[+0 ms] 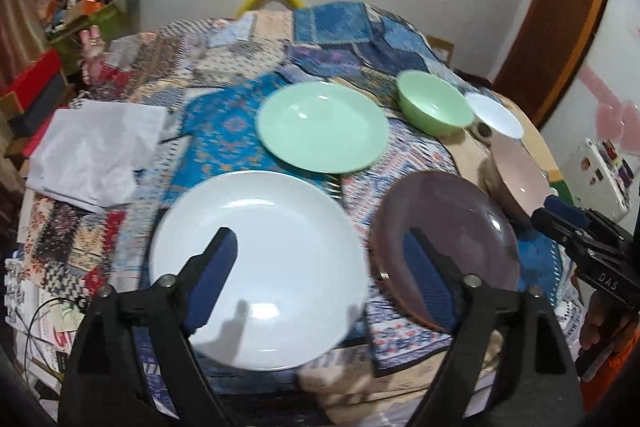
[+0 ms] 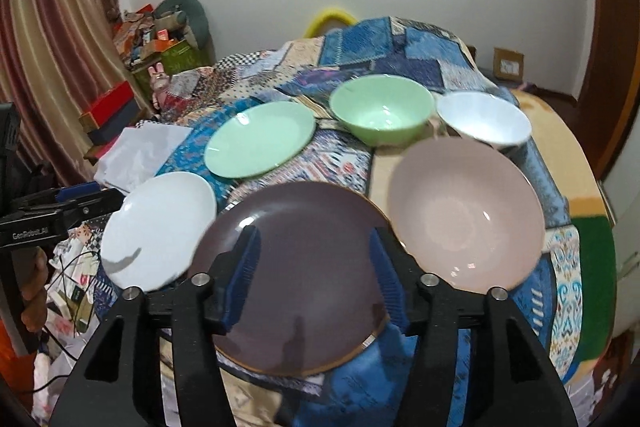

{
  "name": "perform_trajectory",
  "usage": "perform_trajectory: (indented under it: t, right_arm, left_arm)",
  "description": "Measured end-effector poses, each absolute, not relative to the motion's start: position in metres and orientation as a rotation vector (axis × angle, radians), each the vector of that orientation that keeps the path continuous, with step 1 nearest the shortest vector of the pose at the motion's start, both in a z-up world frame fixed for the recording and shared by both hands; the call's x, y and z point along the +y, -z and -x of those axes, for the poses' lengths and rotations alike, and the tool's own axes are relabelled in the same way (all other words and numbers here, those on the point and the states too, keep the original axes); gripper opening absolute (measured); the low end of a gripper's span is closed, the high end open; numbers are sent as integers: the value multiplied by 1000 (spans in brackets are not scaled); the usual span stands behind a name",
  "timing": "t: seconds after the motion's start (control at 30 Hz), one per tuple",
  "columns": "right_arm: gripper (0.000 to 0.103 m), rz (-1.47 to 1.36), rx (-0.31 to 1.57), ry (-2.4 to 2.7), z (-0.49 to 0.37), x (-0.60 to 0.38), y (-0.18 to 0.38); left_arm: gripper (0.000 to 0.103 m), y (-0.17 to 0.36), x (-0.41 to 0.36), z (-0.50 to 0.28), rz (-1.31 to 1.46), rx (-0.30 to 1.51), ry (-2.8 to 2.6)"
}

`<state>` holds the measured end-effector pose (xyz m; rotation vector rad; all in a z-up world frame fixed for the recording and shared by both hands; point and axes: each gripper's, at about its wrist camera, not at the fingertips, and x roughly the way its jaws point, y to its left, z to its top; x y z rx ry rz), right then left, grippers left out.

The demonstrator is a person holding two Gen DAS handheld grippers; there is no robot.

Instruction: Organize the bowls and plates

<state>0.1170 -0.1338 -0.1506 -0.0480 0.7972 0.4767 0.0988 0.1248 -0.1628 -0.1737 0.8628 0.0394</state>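
Note:
A white plate [image 1: 260, 267] [image 2: 158, 231], a brown plate [image 1: 452, 243] [image 2: 304, 275] and a green plate [image 1: 322, 127] [image 2: 260, 139] lie on the patchwork cloth. Behind them stand a green bowl [image 1: 434, 107] [image 2: 382, 111], a white bowl [image 1: 494, 115] [image 2: 484, 119] and a pink bowl [image 1: 520, 167] [image 2: 466, 211]. My left gripper [image 1: 320, 263] is open above the white plate's right part. My right gripper [image 2: 314, 267] is open above the brown plate, holding nothing; it also shows in the left wrist view [image 1: 576, 223].
The table is covered by a patchwork cloth [image 1: 224, 131] [image 2: 344, 163]. A crumpled white sheet [image 1: 96, 155] [image 2: 140, 151] lies at the left. Boxes and clutter [image 2: 152, 43] stand at the back left. The table's right edge [image 2: 600, 227] drops off beside the pink bowl.

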Motion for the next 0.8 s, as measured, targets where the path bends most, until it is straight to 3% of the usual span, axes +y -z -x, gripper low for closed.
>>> perform_trajectory:
  t: [0.7, 0.8]
  right_arm:
    - [57, 219, 882, -654, -158, -9, 188]
    - [56, 250, 910, -680, -165, 7, 198]
  left_arm:
    - [89, 211, 247, -83, 234, 954, -249]
    - [81, 224, 255, -84, 258, 980, -236]
